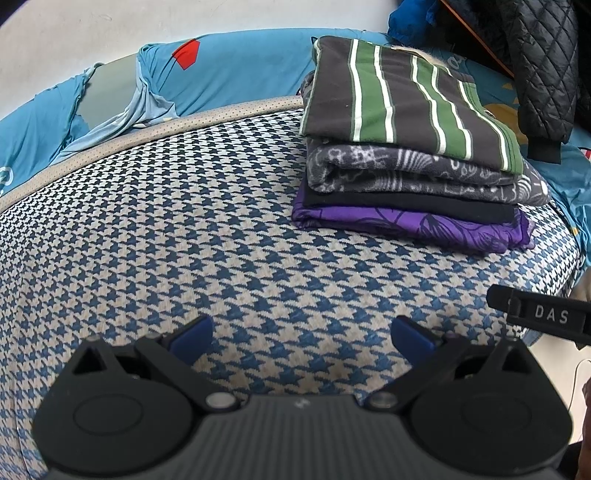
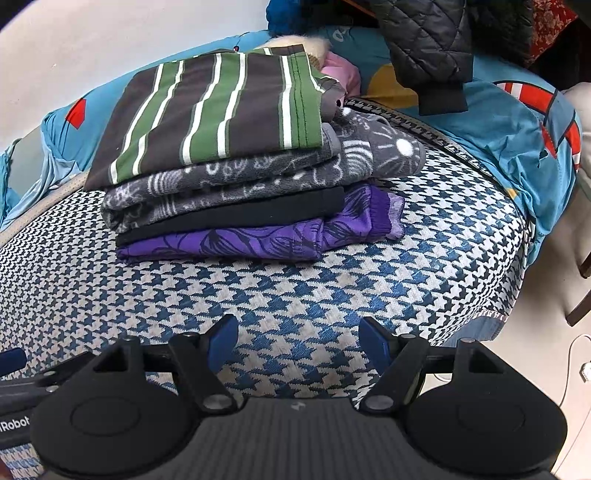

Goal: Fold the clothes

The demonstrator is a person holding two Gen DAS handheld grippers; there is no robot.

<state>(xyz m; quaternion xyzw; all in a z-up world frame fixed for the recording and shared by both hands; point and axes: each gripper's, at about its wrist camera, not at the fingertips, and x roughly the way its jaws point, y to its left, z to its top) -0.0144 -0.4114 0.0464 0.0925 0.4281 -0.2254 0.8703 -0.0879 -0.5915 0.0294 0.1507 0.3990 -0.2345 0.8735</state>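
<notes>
I am holding my left tongs (image 1: 301,338) spread wide over the houndstooth cover (image 1: 184,229), their blue pads (image 1: 192,334) standing well apart with nothing between them, only the blue-and-cream weave showing in the gap. My right tongs (image 2: 298,341) are hanging the same way, spread and empty, their blue pads (image 2: 223,341) apart above the same patterned cloth (the tip of the right tongs is poking into the left view at the far right edge, lettered in white). Beyond both pairs of tongs, the stack of folded clothes (image 2: 240,184) is sitting on the houndstooth cover, well apart from the pads and touched by neither. At the bottom of the stack a purple garment (image 2: 266,240) with dark line drawings is lying flat; on it a thin black piece (image 2: 236,218) is resting, then a thick grey fleece (image 2: 229,181) with pale doodles, and on top a shirt striped in green, dark grey and white (image 2: 218,114). Behind the stack, something pink (image 2: 341,75) and a tuft of pale fur (image 2: 299,42) are peeking out. Farther back a bright blue sheet (image 1: 236,70) with red patches is bunching along the edge of the cover, and a black quilted jacket (image 2: 432,44) is hanging down over it with its cuff (image 2: 441,98) dangling. A pale wall (image 1: 147,22) is rising behind everything.
</notes>
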